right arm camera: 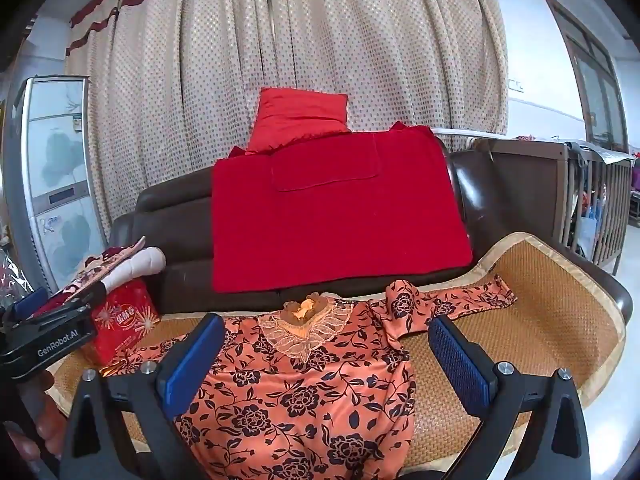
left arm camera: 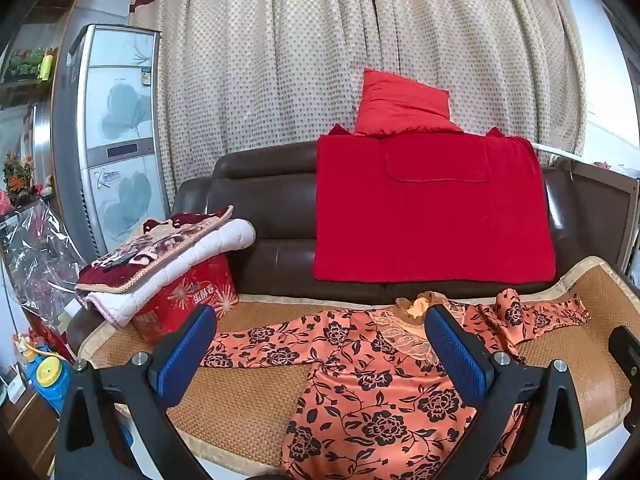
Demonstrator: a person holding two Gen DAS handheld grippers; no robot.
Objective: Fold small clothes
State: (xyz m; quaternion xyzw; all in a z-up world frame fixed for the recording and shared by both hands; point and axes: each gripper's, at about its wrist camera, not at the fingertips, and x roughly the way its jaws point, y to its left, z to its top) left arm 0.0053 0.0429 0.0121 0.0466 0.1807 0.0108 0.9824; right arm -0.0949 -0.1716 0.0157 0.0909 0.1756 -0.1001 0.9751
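Off to the far left of the left gripper there's a tall cabinet-style unit with flower print, and closer in, just left of its left finger, a folded blanket stack sitting on a red gift box. The left gripper itself is spread wide with nothing between its blue pads, hovering over the orange floral top, which lies face up and spread out on the woven mat covering the sofa seat. One sleeve runs out left between the fingers and past the left one, the lace collar sits just inside the right finger, and the other sleeve is bunched and twisted beyond the right finger. Straight ahead of it, a red cloth is draped over the brown sofa backrest with a red cushion on top, dotted curtains behind. The right gripper is also wide open and holding nothing, above the same top; the collar is right between its fingers, and the crumpled sleeve lies ahead of its right finger. The left gripper's body pokes in at its far left, and a wooden crib stands far right.
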